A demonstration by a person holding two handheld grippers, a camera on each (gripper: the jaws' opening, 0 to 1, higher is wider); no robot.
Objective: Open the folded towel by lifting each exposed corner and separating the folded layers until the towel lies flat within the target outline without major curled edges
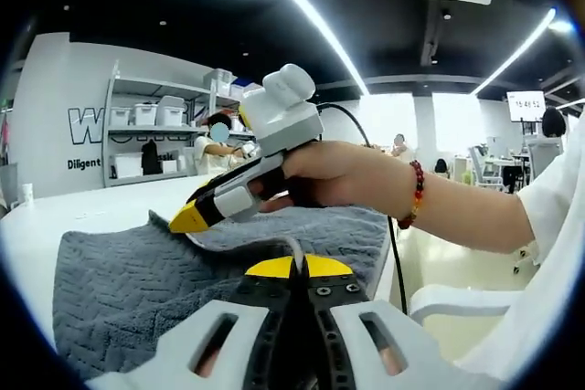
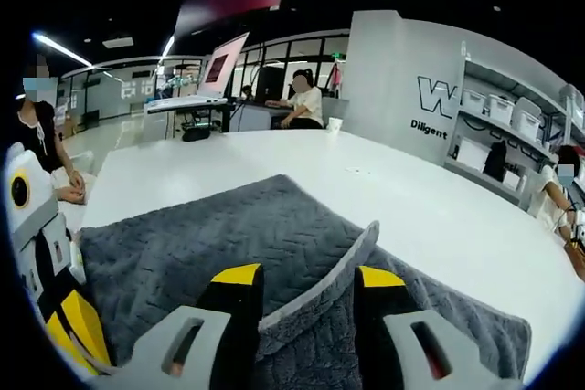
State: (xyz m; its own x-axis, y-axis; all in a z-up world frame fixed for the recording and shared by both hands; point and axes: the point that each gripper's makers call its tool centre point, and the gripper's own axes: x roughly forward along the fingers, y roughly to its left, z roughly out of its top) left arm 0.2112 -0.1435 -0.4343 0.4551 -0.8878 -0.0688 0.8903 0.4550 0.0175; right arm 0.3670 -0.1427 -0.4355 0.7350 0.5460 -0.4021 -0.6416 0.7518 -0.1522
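1 white table [image 2: 430, 198] carries everything, and on it the grey quilted towel [image 2: 228, 235] lies spread, its far edges resting on the bare top. In the right gripper view a raised fold of the towel runs up between the 2 yellow-tipped jaws of the right gripper [image 2: 306, 280]; the jaws stand apart on either side of that fold, and whether they press it I cannot tell. At the lower left edge of that view the left gripper [image 2: 46, 289] comes in, low beside the towel.

In the left gripper view the left gripper [image 1: 297, 267] shows its 2 yellow tips drawn together, with only a thin dark seam between them, the towel [image 1: 119, 289] lying just beyond; a grey edge curls right at the tips, but a grip on it cannot be made out. Further on, a hand [image 1: 338, 175] with a beaded bracelet [image 1: 416, 194] holds the right gripper [image 1: 196, 216], its yellow nose down on the towel.

Shelving [image 1: 155, 139] with white bins stands by the back wall.
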